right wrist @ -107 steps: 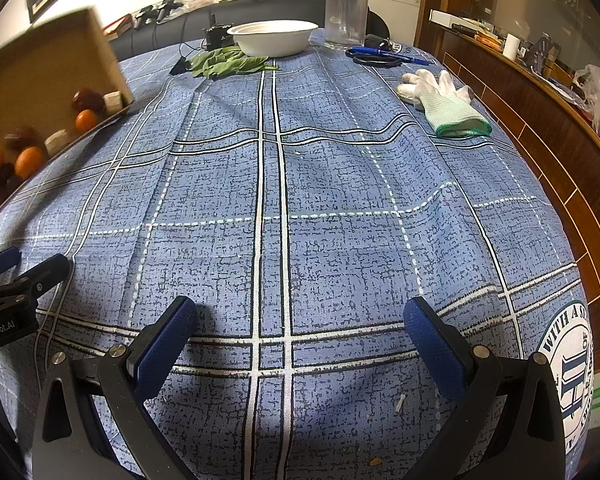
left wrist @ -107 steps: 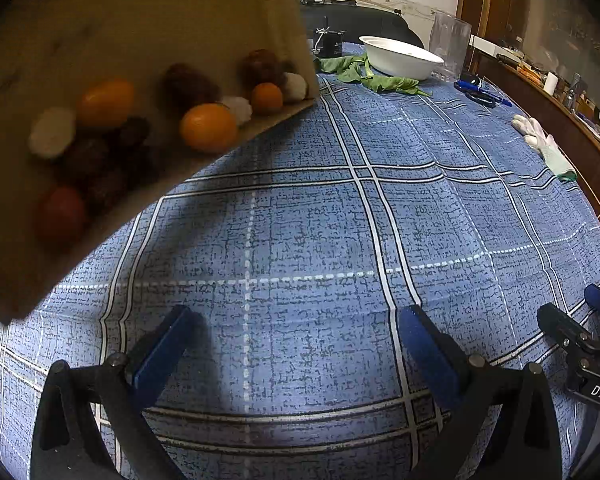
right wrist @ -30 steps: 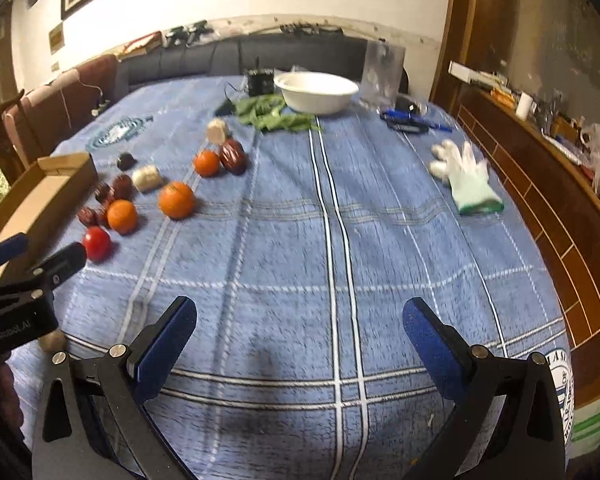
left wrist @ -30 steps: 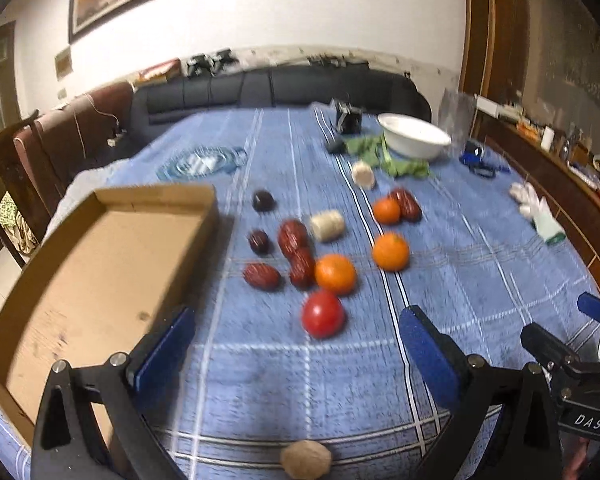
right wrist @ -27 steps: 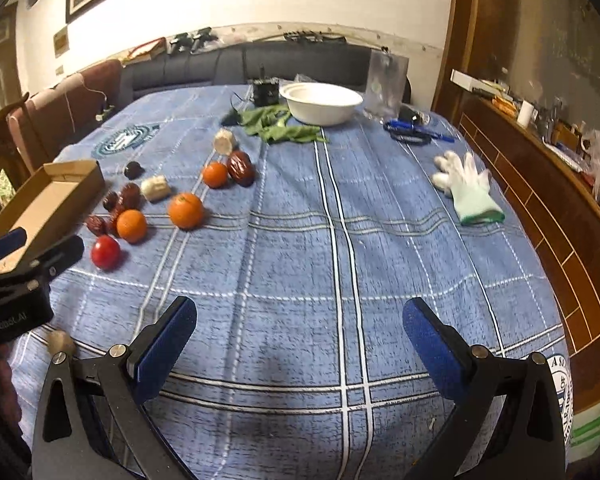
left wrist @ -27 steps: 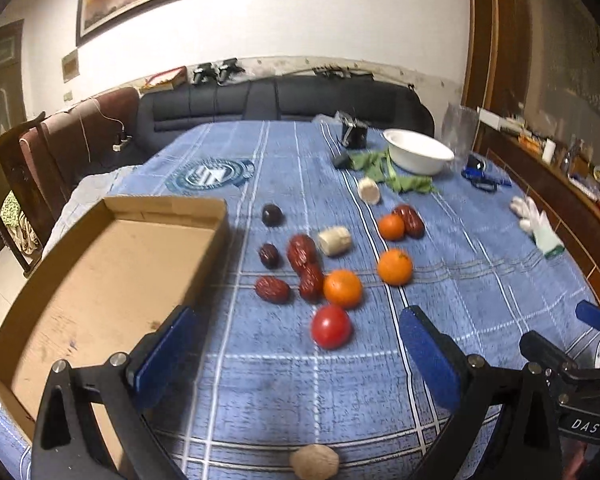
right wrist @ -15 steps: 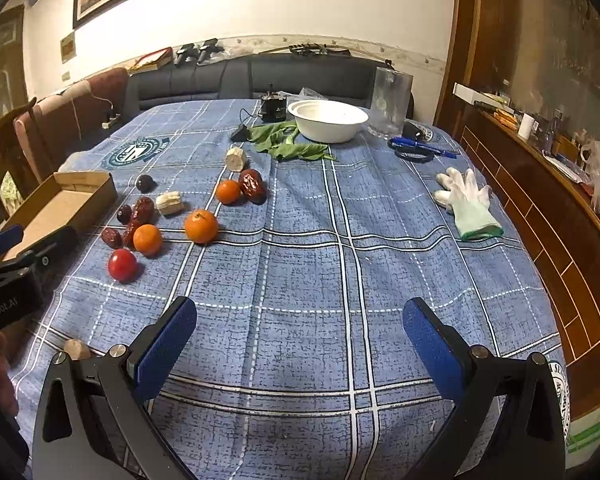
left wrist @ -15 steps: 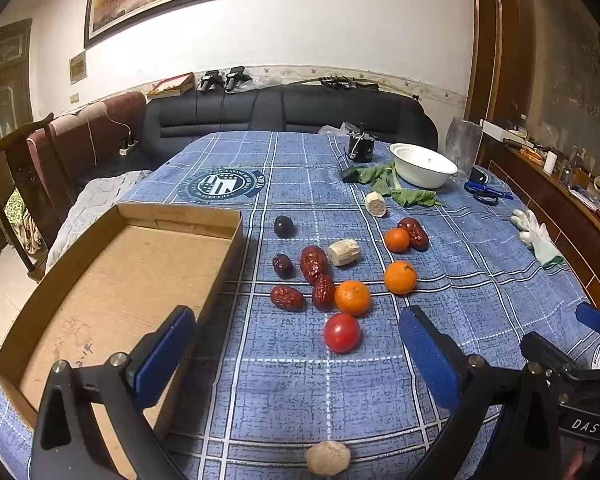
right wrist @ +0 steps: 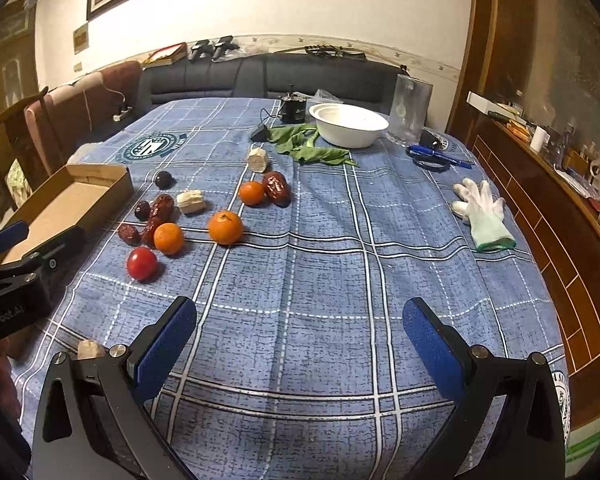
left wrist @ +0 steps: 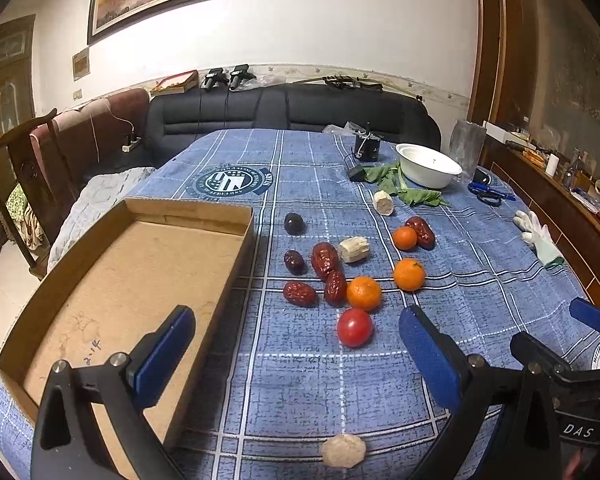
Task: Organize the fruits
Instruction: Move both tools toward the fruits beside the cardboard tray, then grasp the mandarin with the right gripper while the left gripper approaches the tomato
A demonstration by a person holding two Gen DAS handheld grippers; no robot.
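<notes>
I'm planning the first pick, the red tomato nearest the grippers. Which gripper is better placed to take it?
Left. The tomato lies just ahead of the open left gripper, beside the cardboard box. For the right gripper, also open, it sits far off to the side.

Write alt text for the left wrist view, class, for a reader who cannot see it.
Fruit lies scattered on a blue checked tablecloth: a tomato, three oranges and dark red dates. An empty cardboard box sits left; the open left gripper frames the foreground.
</notes>
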